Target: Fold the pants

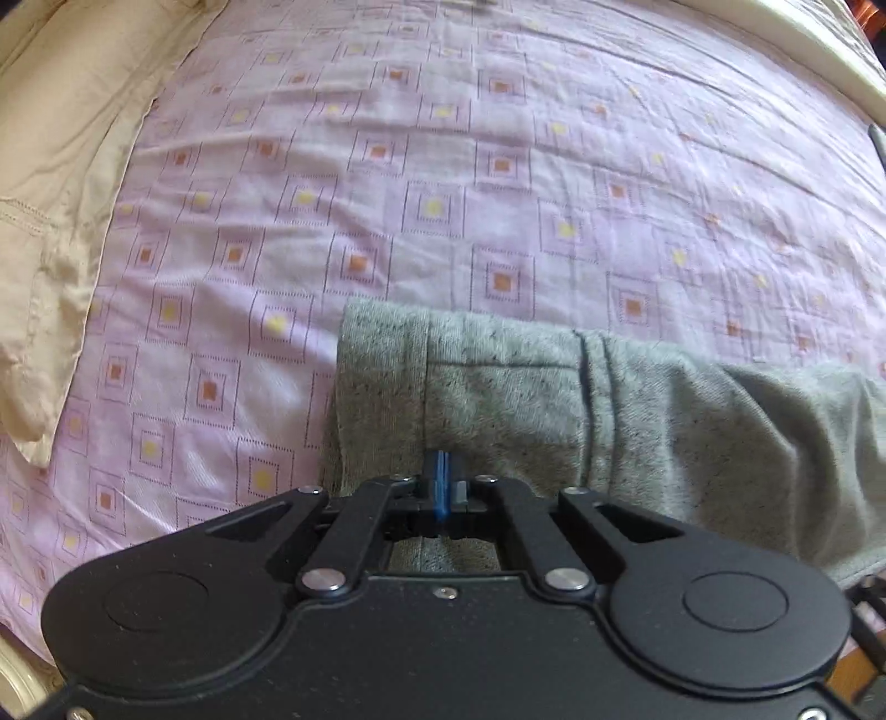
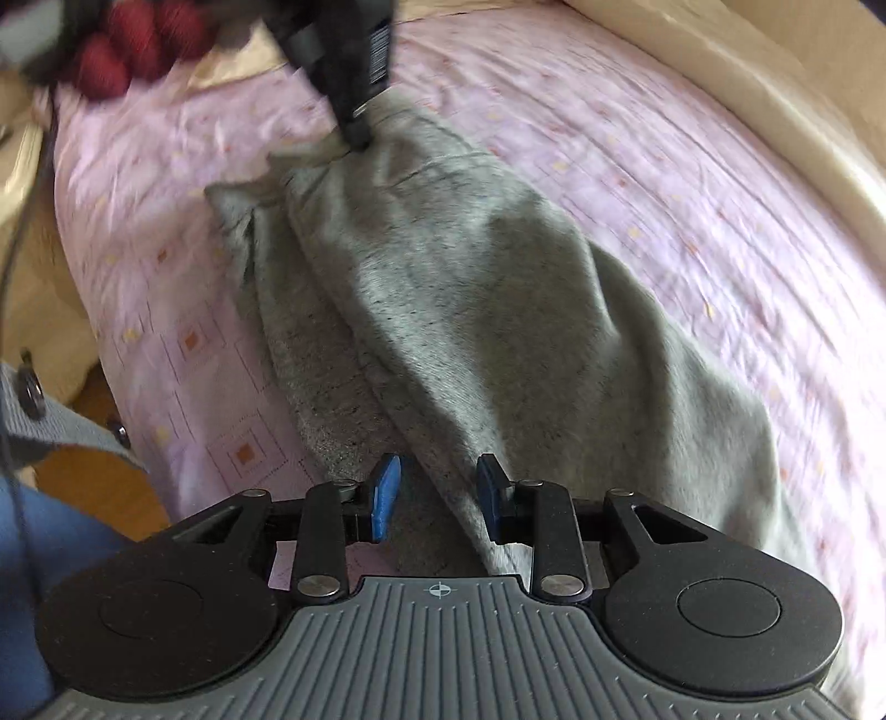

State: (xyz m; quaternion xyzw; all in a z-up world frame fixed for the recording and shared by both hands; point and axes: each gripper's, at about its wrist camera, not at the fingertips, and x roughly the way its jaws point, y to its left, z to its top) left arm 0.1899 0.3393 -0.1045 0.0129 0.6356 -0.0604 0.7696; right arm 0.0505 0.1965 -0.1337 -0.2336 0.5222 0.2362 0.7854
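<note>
Grey speckled pants (image 1: 554, 399) lie on a pink patterned bedsheet (image 1: 387, 194). My left gripper (image 1: 441, 487) is shut on the pants, its blue pads pressed together on the fabric near one end. In the right wrist view the pants (image 2: 454, 310) stretch away from me, and the left gripper (image 2: 354, 127) pinches their far end and lifts it. My right gripper (image 2: 437, 493) is open, with its blue fingers (image 2: 387, 487) either side of a fold of the pants at the near end.
A beige pillow (image 1: 61, 183) lies at the left of the bed. The cream bed frame (image 2: 747, 111) curves along the right. A person's hand in a dark red glove (image 2: 133, 50) is at the top left. Wooden floor (image 2: 94, 476) shows at the lower left.
</note>
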